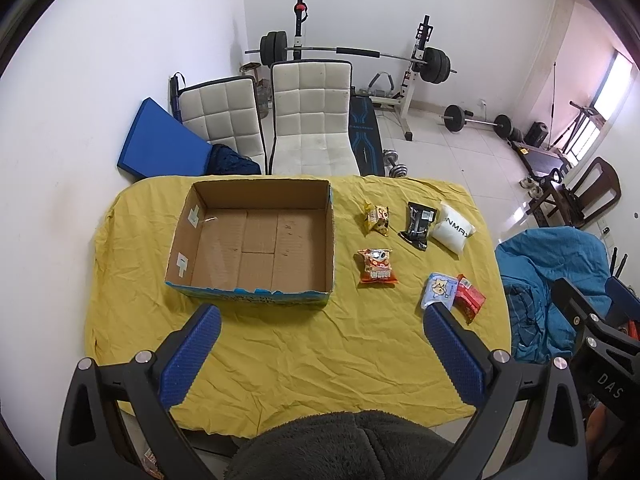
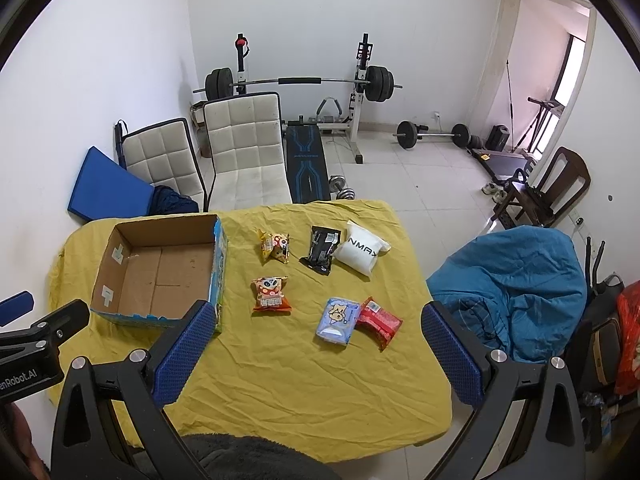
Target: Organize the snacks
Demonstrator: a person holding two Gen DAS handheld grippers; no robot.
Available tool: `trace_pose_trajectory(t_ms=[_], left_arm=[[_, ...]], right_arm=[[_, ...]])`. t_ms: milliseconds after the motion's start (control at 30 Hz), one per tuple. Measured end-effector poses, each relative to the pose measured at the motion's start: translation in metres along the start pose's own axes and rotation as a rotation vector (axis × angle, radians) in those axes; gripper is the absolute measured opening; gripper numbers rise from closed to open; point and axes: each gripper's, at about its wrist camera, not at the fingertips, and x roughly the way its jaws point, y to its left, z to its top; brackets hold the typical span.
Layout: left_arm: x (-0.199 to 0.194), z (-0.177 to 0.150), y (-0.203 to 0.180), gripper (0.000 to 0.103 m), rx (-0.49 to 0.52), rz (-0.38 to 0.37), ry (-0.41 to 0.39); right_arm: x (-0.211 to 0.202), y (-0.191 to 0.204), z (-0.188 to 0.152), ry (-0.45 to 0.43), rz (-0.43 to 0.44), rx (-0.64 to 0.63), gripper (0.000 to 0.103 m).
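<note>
An empty cardboard box (image 1: 256, 240) (image 2: 160, 276) sits on the left of the yellow-covered table (image 1: 280, 360) (image 2: 280, 380). To its right lie several snack packs: a yellow one (image 1: 377, 219) (image 2: 275, 246), an orange one (image 1: 377, 267) (image 2: 271, 290), a black one (image 1: 418, 225) (image 2: 322, 249), a white pouch (image 1: 454, 229) (image 2: 361, 253), a light blue one (image 1: 439, 291) (image 2: 337, 320) and a red one (image 1: 470, 298) (image 2: 378, 322). My left gripper (image 1: 322, 312) hangs open above the table's near side. My right gripper (image 2: 318, 312) is open too, nothing between its fingers.
Two white padded chairs (image 1: 312, 120) (image 2: 244, 148) stand behind the table, with a blue mat (image 1: 160, 144) against the wall. A blue quilt (image 1: 552, 280) (image 2: 516, 284) is heaped at the table's right. A barbell rack (image 2: 300, 84) stands farther back.
</note>
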Motion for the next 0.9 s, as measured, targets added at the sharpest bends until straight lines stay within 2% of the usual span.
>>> trace_pose_trajectory(t_ms=[900], left_arm=[[-0.0040, 0.0010, 0.0028, 0.103, -0.005, 0.012, -0.016]], right_arm=[[-0.0028, 0.0046, 0.0056, -0.019, -0.007, -0.010, 0.103]])
